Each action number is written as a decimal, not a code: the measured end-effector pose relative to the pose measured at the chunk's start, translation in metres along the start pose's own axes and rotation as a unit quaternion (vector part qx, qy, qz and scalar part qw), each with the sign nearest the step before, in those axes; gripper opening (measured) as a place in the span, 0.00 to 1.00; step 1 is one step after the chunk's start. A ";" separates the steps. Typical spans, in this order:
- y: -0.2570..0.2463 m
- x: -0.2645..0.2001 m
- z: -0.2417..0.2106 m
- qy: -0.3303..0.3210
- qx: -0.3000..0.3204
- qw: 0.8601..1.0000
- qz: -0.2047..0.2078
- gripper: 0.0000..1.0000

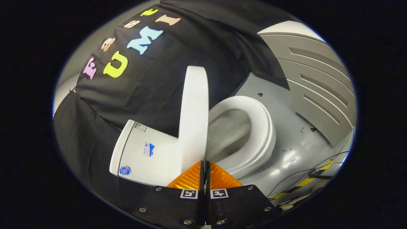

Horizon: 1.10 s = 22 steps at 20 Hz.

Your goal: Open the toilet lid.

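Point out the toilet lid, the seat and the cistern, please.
toilet lid (pixel 194 111): gripper view, outer face, raised upright just ahead of the shut tongs (pixel 205 163).
seat (pixel 265 127): gripper view, far rim.
cistern (pixel 143 152): gripper view, side wall.

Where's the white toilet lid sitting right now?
The white toilet lid stands raised between the white tank and the seat ring, its edge just ahead of the shut gripper.
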<state>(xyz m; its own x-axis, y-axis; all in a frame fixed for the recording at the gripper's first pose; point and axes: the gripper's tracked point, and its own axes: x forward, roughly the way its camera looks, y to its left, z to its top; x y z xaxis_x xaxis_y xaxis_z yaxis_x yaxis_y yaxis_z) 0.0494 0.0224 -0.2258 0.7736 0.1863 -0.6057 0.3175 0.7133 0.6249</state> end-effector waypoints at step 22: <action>0.118 -0.014 -0.007 -0.089 -0.150 0.985 0.002 0.00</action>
<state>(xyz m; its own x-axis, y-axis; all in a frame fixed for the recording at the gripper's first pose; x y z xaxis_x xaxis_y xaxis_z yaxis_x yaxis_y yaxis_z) 0.0720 0.1083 -0.1470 0.8665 0.0877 -0.4914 0.1588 0.8848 0.4380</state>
